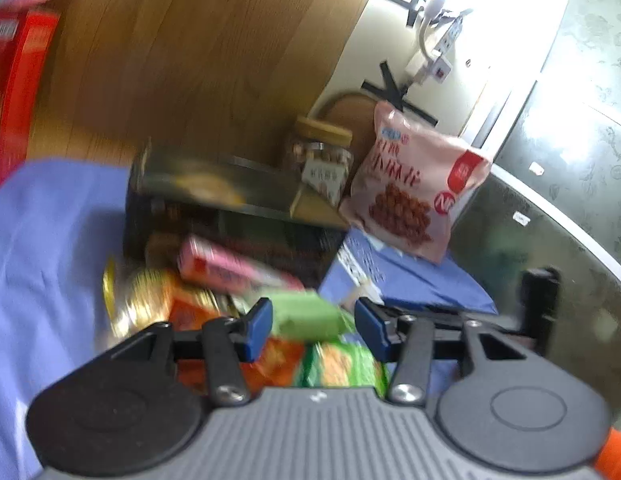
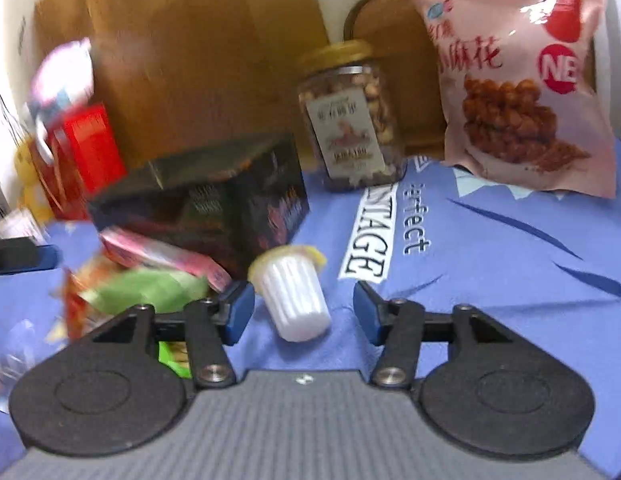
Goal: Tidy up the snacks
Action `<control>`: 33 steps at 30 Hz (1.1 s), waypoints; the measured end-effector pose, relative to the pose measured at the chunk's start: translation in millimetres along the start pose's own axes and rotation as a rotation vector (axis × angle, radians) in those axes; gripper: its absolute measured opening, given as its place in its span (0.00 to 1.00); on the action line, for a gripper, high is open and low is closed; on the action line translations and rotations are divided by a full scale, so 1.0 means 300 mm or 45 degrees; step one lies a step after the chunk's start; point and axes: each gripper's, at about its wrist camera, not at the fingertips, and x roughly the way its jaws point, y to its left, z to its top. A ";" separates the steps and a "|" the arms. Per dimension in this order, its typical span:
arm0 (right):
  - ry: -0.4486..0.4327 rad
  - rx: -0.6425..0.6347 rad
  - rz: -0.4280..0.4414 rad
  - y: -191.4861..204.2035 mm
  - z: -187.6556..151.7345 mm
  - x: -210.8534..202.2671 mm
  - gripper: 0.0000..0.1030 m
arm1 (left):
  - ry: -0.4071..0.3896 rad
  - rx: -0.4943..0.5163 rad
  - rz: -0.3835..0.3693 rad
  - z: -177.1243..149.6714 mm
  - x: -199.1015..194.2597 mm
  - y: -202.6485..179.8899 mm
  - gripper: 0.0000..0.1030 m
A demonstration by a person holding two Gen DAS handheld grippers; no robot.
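My left gripper (image 1: 312, 326) is open above a heap of small snacks: a green packet (image 1: 306, 312), a pink bar (image 1: 230, 270), an orange packet (image 1: 190, 312) and a green-orange packet (image 1: 338, 366). My right gripper (image 2: 302, 312) is open around a white jelly cup (image 2: 292, 294) that lies tipped on the blue cloth (image 2: 490, 264); its pads stand apart from the cup. The heap shows left of it, with the green packet (image 2: 150, 288) and pink bar (image 2: 166, 258). The frames are blurred.
A dark box (image 2: 202, 200) stands behind the heap. A nut jar (image 2: 350, 120) and a pink snack bag (image 2: 518, 80) stand at the back by a wooden board (image 2: 198, 40). A red box (image 2: 86, 152) is at the far left.
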 end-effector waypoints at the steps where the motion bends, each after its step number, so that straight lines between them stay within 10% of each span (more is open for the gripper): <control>1: 0.026 -0.010 0.011 0.009 0.001 0.025 0.49 | 0.013 -0.020 -0.001 -0.013 -0.004 -0.002 0.45; 8: 0.004 0.072 0.073 0.010 -0.034 -0.089 0.33 | -0.015 -0.044 0.023 -0.085 -0.148 0.005 0.46; 17: 0.082 -0.220 0.570 0.346 -0.189 -0.262 0.34 | 0.006 -0.104 0.042 -0.169 -0.245 0.041 0.52; 29: 0.112 -0.261 0.443 0.401 -0.275 -0.226 0.50 | 0.039 -0.027 0.042 -0.205 -0.256 0.021 0.51; 33: 0.100 -0.237 0.449 0.419 -0.308 -0.232 0.43 | 0.155 0.057 0.087 -0.247 -0.196 0.007 0.21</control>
